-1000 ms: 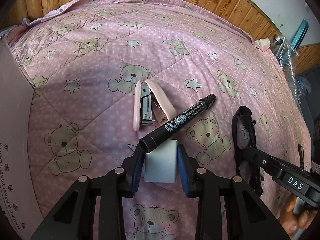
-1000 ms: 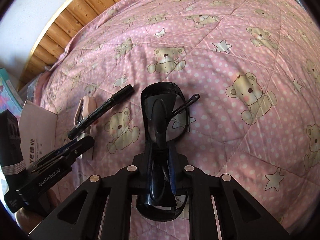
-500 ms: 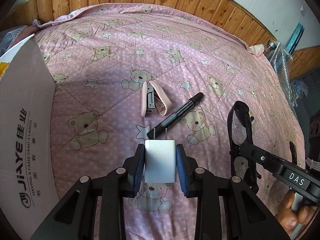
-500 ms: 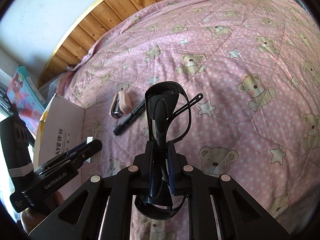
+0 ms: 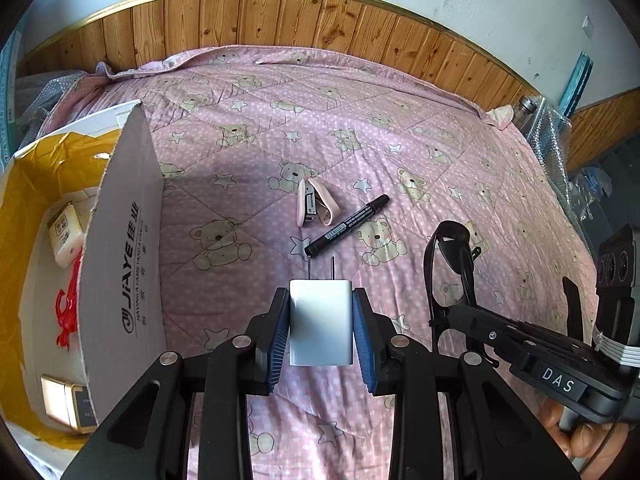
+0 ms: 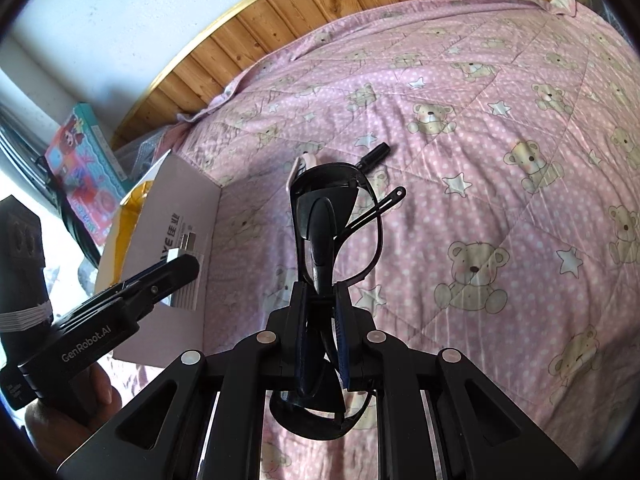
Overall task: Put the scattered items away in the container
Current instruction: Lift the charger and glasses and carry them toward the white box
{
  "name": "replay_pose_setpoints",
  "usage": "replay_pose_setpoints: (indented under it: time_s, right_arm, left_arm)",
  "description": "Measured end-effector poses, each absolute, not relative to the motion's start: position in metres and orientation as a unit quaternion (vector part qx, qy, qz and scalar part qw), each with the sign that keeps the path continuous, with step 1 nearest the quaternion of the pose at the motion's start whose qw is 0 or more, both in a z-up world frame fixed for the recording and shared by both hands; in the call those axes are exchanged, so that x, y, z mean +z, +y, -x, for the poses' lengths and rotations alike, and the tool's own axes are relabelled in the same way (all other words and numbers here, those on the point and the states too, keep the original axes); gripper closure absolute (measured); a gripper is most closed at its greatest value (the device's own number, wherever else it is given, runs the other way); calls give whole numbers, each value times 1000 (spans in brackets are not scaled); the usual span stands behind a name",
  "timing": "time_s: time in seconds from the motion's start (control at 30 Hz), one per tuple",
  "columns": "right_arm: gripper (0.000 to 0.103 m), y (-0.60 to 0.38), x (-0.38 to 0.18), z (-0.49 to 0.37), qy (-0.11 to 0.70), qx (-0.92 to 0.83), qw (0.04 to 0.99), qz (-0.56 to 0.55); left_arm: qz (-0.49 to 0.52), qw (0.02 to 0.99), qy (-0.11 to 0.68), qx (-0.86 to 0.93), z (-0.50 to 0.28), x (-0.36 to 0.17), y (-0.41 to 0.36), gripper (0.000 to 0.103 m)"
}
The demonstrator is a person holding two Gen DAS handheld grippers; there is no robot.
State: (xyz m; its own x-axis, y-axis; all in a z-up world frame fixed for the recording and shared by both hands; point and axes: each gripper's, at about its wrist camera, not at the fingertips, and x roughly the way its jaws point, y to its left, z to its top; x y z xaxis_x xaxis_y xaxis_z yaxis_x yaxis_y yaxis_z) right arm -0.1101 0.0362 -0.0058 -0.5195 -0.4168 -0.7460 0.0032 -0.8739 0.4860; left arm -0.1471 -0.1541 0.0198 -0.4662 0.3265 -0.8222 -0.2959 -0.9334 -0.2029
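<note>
Raised off the bed since earlier: left tool point(image 5: 321, 330) clamps rigid, light charger point(image 5: 321, 322) by its flat sides; right tool point(image 6: 321, 336) pinches fragile sunglasses point(image 6: 334, 216).

Blk grippers, blue-padded fingers point(image 5: 278, 344), silver screws, "DAS"/"GenRobot.AI" labels

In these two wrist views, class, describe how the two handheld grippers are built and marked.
Both are black, with silver pivot pins and ribbed blue pads. The right gripper reads "DAS"; the left gripper reads "GenRobot.AI". White bands wrap each one's black rear block.
</note>
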Motion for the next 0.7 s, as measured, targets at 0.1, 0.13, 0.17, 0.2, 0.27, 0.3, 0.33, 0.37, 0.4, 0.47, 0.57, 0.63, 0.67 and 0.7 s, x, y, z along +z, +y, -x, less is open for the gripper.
replay_pose_setpoints:
  time_s: [0.1, 0.13, 0.17, 0.2, 0.27, 0.3, 0.33, 0.37, 0.4, 0.47, 0.57, 0.63, 0.67, 0.7]
  right_arm:
    - [90, 26, 3, 103, -211, -848, 135, -468]
    - [90, 22, 6, 101, -208, -849, 140, -465]
    - [90, 18, 10, 99, -204, -851, 144, -463]
    - [90, 14, 13, 96, -201, -852, 148, -460]
    - [90, 5, 18, 91, -196, -853, 157, -457]
    - [90, 0, 20, 89, -193, -854, 160, -455]
    - [90, -4, 22, 86, -190, -855, 165, -454]
    - [90, -8, 24, 84, -188, -855, 169, -454]
    - [90, -11, 26, 82, -185, -855, 172, -452]
    - [90, -19, 30, 78, -179, -856, 179, -451]
    - [90, -29, 35, 72, -170, -858, 188, -447]
    - [90, -36, 39, 68, -164, -858, 194, -445]
    - [90, -40, 41, 66, -161, -859, 198, -444]
    - [90, -43, 43, 65, -157, -860, 200, -443]
  left_arm:
    - [473, 179, -18, 862, 135, 32, -162, 71]
    - [469, 178, -18, 865, 132, 36, -165, 71]
    - [465, 178, -18, 867, 129, 40, -168, 71]
    - [461, 175, -17, 870, 126, 44, -170, 71]
    - [452, 172, -15, 875, 119, 52, -176, 71]
    - [449, 170, -14, 877, 116, 56, -179, 71]
    - [445, 167, -13, 880, 113, 59, -183, 71]
    - [442, 165, -13, 882, 111, 62, -186, 71]
    - [439, 163, -13, 883, 108, 64, -189, 71]
    - [435, 159, -16, 886, 102, 68, -196, 71]
    - [431, 153, -21, 889, 95, 72, -207, 71]
    - [427, 149, -24, 891, 91, 74, -214, 71]
    - [425, 147, -26, 893, 88, 75, -217, 71]
    - [423, 146, -28, 894, 86, 77, -221, 71]
